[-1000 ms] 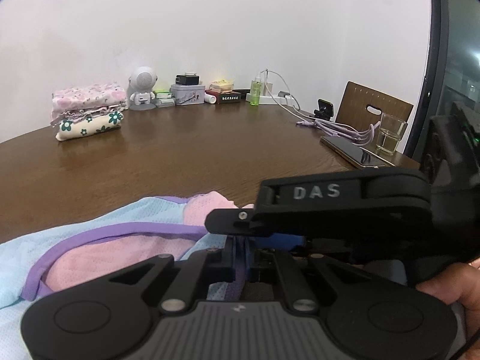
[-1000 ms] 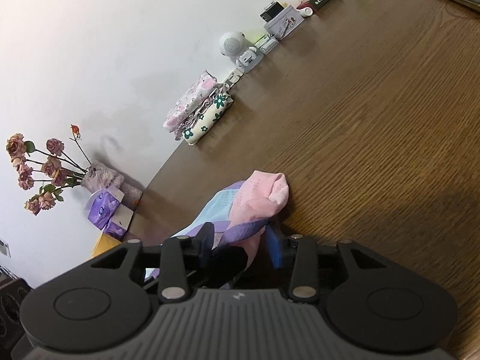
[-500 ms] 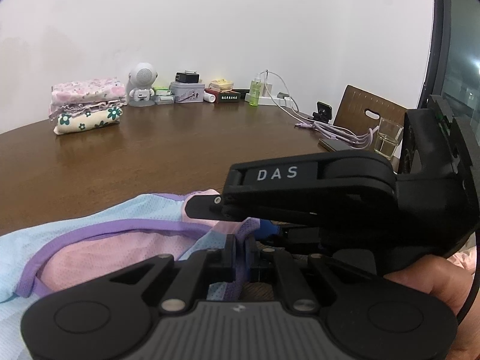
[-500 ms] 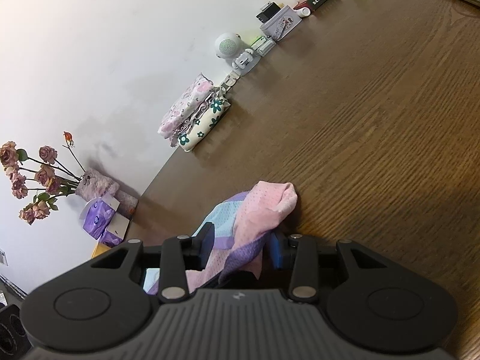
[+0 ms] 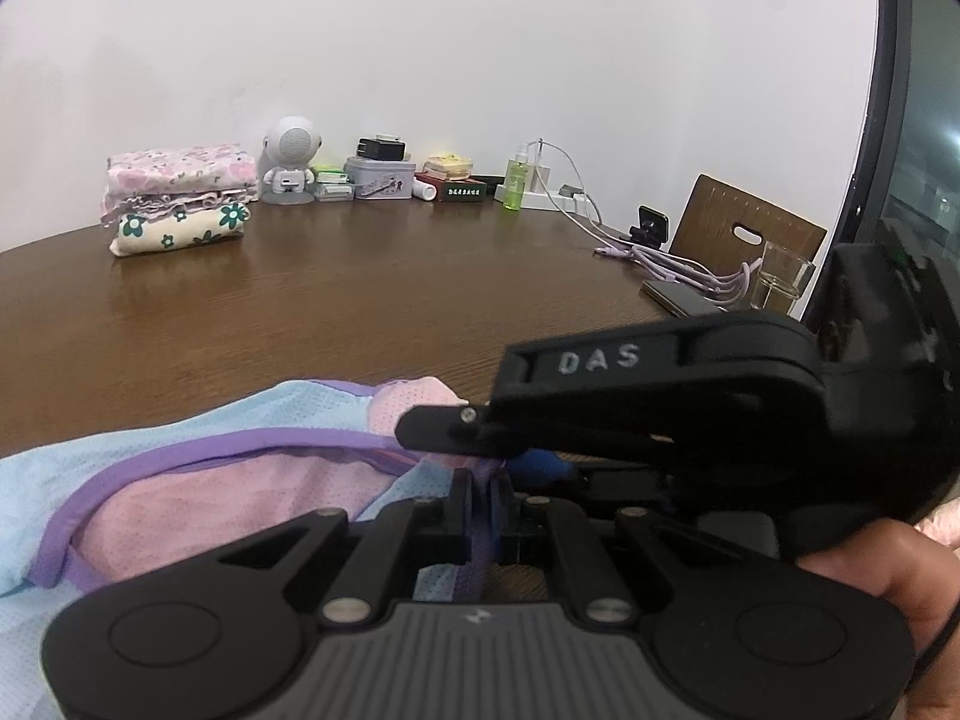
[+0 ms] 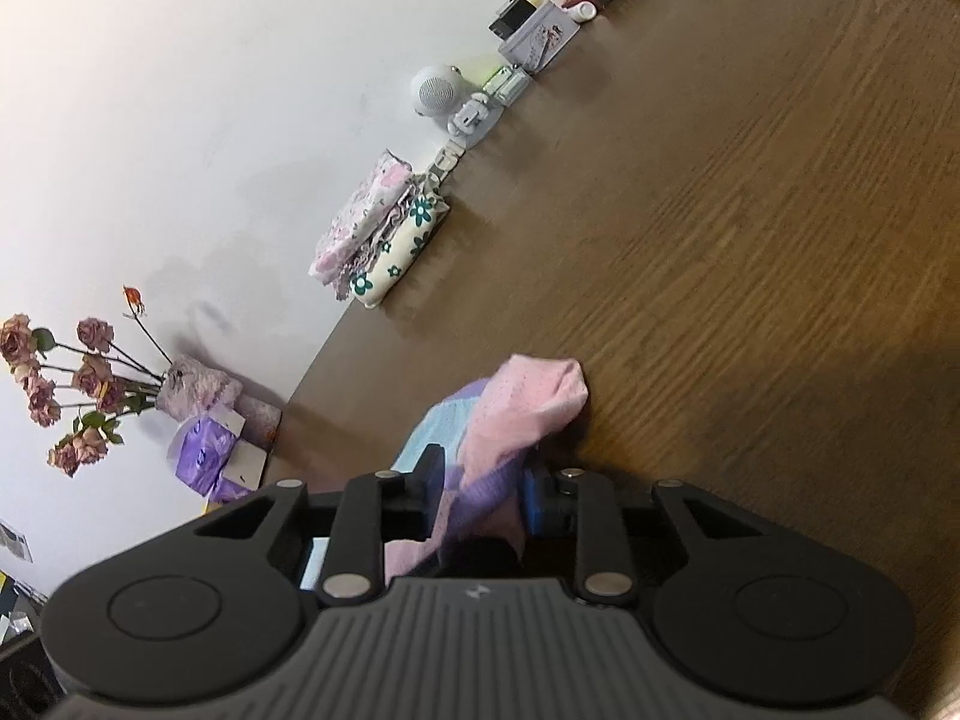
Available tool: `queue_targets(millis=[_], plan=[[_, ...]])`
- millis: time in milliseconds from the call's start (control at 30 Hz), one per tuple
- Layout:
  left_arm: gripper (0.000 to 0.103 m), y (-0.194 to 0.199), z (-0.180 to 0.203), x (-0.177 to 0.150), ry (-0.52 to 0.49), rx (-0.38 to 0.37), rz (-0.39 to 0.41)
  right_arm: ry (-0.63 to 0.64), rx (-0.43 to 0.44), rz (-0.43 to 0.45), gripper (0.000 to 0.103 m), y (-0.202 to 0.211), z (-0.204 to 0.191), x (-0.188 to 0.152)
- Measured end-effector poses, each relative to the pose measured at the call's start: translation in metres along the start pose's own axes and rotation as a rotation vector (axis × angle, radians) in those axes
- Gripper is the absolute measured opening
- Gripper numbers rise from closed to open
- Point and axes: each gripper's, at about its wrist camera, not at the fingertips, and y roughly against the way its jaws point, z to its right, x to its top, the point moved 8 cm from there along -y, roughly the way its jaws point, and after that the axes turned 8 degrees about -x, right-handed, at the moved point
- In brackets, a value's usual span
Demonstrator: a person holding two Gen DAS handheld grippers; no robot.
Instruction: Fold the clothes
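Between your closing right gripper (image 6: pixel 477 501) jaws sits the garment (image 6: pixel 510 414), your left gripper (image 5: pixel 480 507) pinching its purple trim (image 5: pixel 477 552); a shallow bite could slip.

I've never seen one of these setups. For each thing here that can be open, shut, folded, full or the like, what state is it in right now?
Left gripper: shut on the garment's purple trim.
Right gripper: jaws closing, garment between them.
Garment: unfolded, loose on the table.
Stack of clothes: folded, piled by the wall.
Glass: upright, a little liquid inside.
Green bottle: upright.
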Motion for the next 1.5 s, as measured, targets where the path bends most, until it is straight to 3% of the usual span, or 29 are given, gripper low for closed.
queue_targets(millis=[600, 733, 867, 933, 1033, 1167, 1500], plan=[[0.005, 0.0, 0.001, -0.001, -0.003, -0.001, -0.004, -0.138, 0.02, 0.022, 0.023, -0.007, 0.005, 0.006], [0.005, -0.001, 0.001, -0.001, -0.005, 0.001, -0.007, -0.113, 0.001, 0.024, 0.023, -0.009, 0.002, 0.005], [0.006, -0.001, 0.002, -0.001, -0.011, 0.001, -0.013, -0.084, -0.025, 0.018, 0.014, -0.013, 0.003, 0.003], [0.012, -0.002, 0.002, -0.001, -0.012, 0.006, -0.021, -0.067, -0.037, 0.012, 0.009, -0.015, 0.003, 0.002], [0.043, 0.005, 0.001, -0.002, -0.016, 0.014, -0.032, -0.055, -0.037, 0.013, 0.003, -0.017, 0.004, -0.001], [0.045, 0.026, -0.003, 0.0, -0.041, 0.026, -0.004, -0.044, -0.043, 0.024, 0.003, -0.016, 0.004, -0.001], [0.046, 0.07, -0.047, 0.0, 0.045, 0.068, 0.033, 0.02, -0.065, 0.061, 0.003, -0.008, -0.001, -0.002]])
